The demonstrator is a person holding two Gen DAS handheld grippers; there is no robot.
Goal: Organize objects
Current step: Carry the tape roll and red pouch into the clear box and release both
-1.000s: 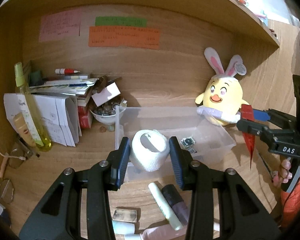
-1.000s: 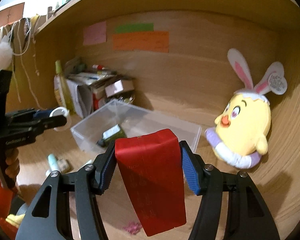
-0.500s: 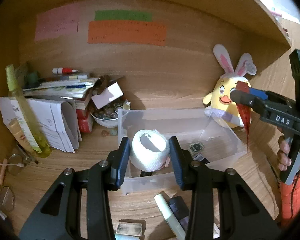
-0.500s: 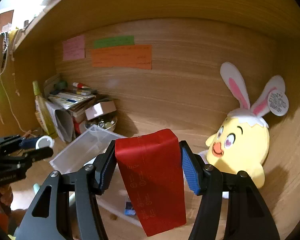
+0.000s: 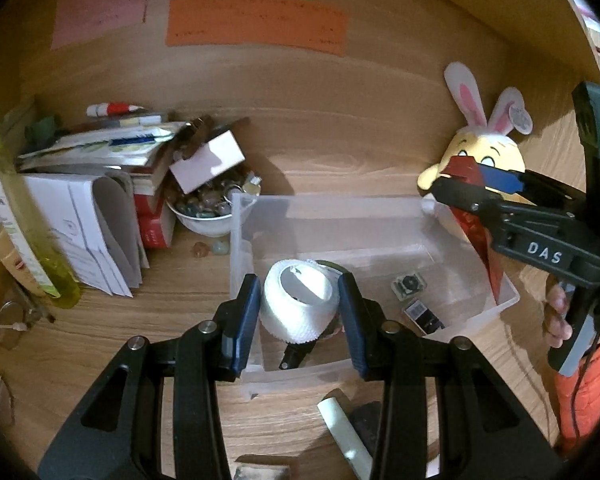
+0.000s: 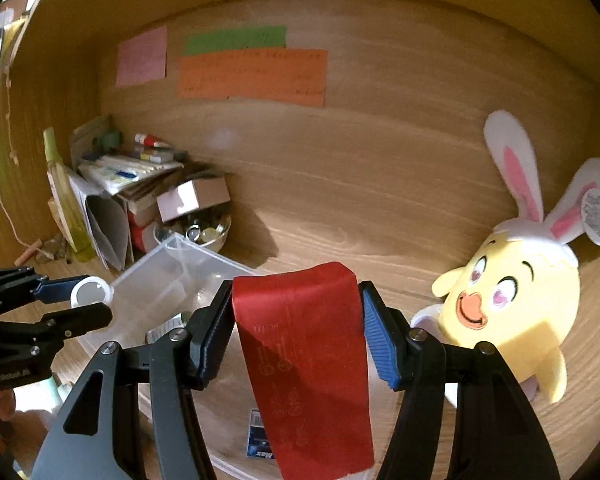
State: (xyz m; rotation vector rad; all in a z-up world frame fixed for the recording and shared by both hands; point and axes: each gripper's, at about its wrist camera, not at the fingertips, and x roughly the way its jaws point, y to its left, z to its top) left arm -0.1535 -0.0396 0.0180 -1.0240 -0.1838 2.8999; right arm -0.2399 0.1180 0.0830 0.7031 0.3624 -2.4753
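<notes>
Your wooden desk carries, far left, a yellow-green bottle beside folded papers and a book stack. A white bowl of stones sits next to the clear bin at center. Plush chick far right. Near edge: pale tube, maybe a marker, w/ dark item alongside.

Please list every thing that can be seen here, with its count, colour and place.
bandage roll: 1, white, in left gripper, over bin
packet: 1, red, in right gripper
storage bin: 1, clear, desk centre
plush chick: 1, yellow, bunny ears, right of bin
paper notes: 3, pink, green, orange, on back wall
bowl of stones: 1, white, left of bin
spray bottle: 1, yellow-green, far left
left gripper: 1, black
right gripper: 1, black
</notes>
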